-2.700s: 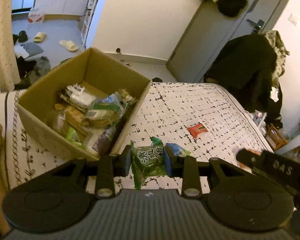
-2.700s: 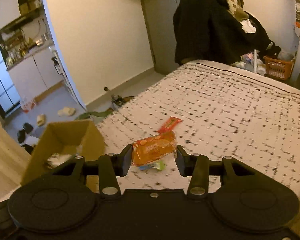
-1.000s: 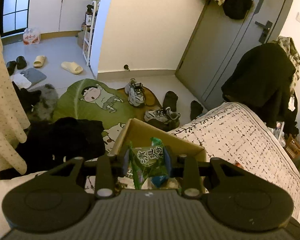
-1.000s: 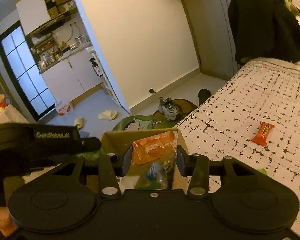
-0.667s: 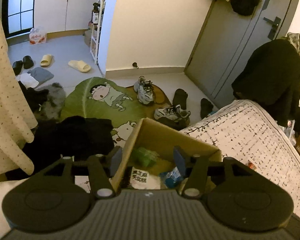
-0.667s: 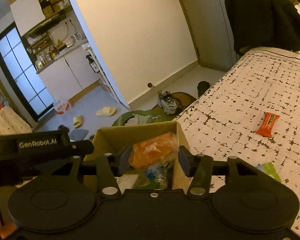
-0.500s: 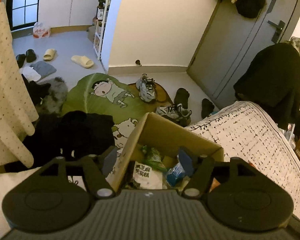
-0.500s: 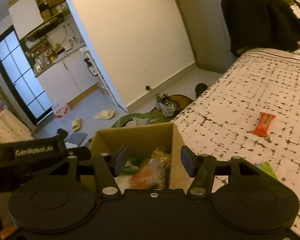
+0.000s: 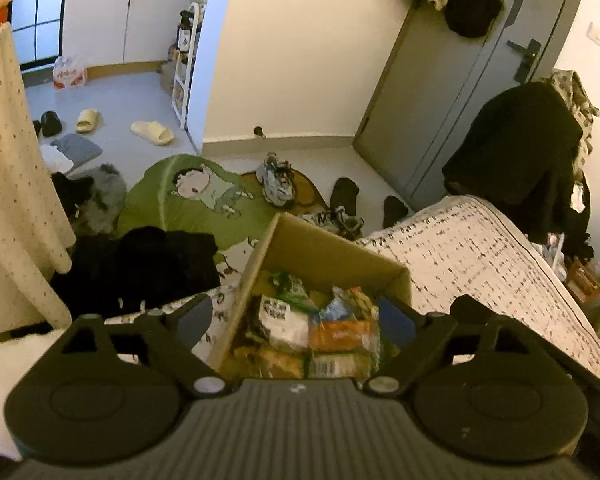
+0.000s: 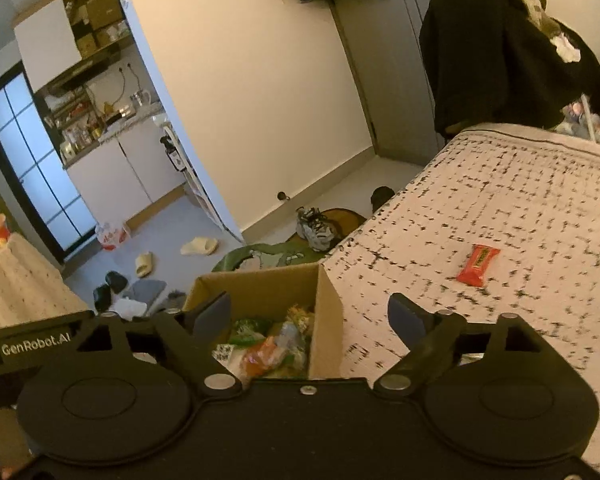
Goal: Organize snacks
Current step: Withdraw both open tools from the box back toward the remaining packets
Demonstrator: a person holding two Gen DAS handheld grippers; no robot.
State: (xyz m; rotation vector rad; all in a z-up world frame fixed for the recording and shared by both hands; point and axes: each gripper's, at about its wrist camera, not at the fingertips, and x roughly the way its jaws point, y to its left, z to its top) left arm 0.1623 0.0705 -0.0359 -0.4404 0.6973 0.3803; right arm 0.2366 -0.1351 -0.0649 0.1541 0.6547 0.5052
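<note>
Snacks (image 9: 312, 330): we count mixed packets in the cardboard box (image 9: 332, 248), at the bed's corner.
Orange bar (image 10: 478, 265): on the bedspread (image 10: 520, 200).
Left gripper (image 9: 296, 316): jaws opening, empty.
Right gripper (image 10: 310, 314): jaws opening, empty.

A green cartoon rug (image 9: 188, 196), sneakers (image 9: 276, 178) and slippers (image 9: 153, 132) lie on the floor beside a grey door (image 9: 452, 92).

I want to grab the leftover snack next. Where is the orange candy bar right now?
In the right wrist view, the orange candy bar lies alone on the patterned bedspread, right of the cardboard box.
</note>
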